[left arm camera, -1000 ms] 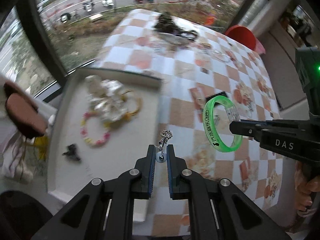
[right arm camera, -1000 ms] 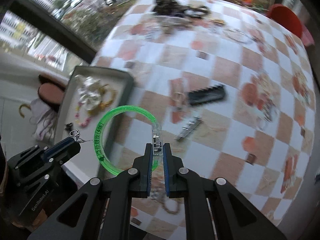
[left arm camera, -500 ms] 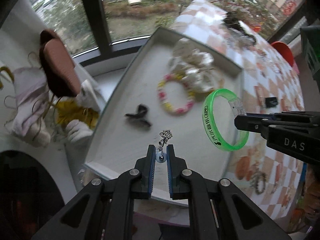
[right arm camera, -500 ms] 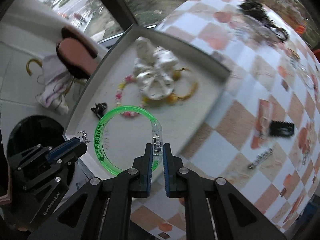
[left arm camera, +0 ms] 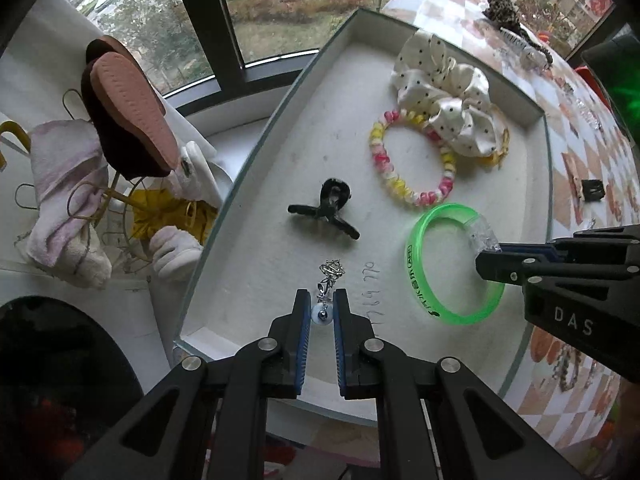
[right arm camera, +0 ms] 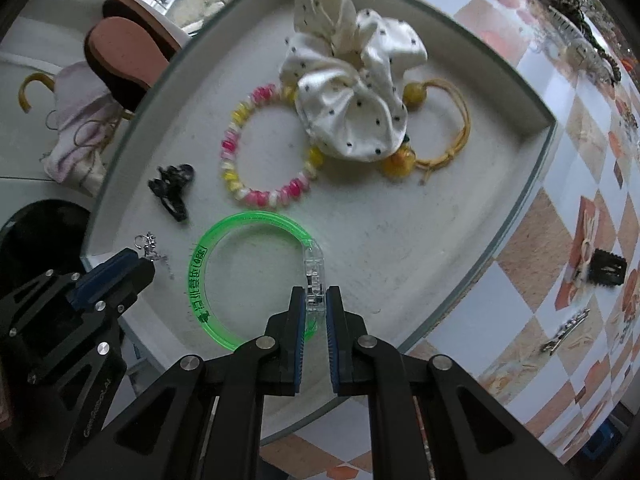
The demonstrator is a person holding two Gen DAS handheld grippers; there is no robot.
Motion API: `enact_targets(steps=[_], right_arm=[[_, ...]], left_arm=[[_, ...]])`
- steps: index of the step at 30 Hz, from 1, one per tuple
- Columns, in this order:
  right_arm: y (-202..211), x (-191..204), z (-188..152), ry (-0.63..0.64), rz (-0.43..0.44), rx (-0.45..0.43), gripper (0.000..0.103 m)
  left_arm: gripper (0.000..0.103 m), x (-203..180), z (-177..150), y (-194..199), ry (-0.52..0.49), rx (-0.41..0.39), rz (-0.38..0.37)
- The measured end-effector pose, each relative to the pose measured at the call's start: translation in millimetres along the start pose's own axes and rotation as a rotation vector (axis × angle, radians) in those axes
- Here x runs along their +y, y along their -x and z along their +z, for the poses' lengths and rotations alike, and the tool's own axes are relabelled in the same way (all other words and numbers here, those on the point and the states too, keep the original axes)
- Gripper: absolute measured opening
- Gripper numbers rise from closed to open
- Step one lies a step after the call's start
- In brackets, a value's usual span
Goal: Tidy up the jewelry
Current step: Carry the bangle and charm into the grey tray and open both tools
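Through your left wrist view, your left gripper [left arm camera: 322, 316] has its fingers clamped on a small silver earring [left arm camera: 326, 280] above the near edge of the white tray [left arm camera: 280, 104]. One black claw clip [left arm camera: 326, 206] lies just ahead; one pink-yellow beaded bracelet [left arm camera: 416, 168] and one dotted scrunchie [left arm camera: 444, 100] lie farther in.

Through your right wrist view, your right gripper [right arm camera: 316, 312] has its fingers clamped on one green bangle [right arm camera: 200, 276] over the tray; one yellow cord bracelet [right arm camera: 460, 132] touches the scrunchie.

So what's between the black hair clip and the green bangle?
Nothing: only bare white tray floor between the black hair clip and the green bangle, seen in both views.
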State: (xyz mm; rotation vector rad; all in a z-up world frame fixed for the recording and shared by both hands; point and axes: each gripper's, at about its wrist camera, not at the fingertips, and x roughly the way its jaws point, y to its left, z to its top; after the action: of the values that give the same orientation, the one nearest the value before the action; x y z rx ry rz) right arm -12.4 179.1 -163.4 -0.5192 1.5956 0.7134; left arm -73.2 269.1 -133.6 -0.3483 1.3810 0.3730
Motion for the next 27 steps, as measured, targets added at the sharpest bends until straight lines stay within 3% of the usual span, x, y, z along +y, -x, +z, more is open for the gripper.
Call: enact_targets(steps=[5,7,9,10,22,27], right_arm=[[-4.3,2.4,0.7,0.012,-0.002,0.006,0.013],[-4.3,2.6,2.1,0.012,0.014,0.011,0.019],[-2.7,3.2,2.8,0.011,0.011,0.004,0.038],[0.6,2.9,3.0,0.009,0.007,-0.008,0.042],[58.6,-34.4,-6.3,-0.092,0.048,-0.138,0.045],[75.1,-62.6,-26.1,-0.163,0.06,-0.166,0.053]], left_arm=[[0.015,-1.7,-1.8,-8.1,-0.003,0.021,0.016],[0.015,-3.3,-2.4,-10.8,-0.007,0.032,0.023],[0.015,-4.3,-2.4,-10.8,-0.009,0.035,0.03],[0.015,-4.6,-2.2,-9.9,-0.01,0.034,0.033],[0.015,-14.6,5.9,2.5,-0.027,0.029,0.063],[0.015,-20.6,7.1,3.8,-0.042,0.037,0.073]])
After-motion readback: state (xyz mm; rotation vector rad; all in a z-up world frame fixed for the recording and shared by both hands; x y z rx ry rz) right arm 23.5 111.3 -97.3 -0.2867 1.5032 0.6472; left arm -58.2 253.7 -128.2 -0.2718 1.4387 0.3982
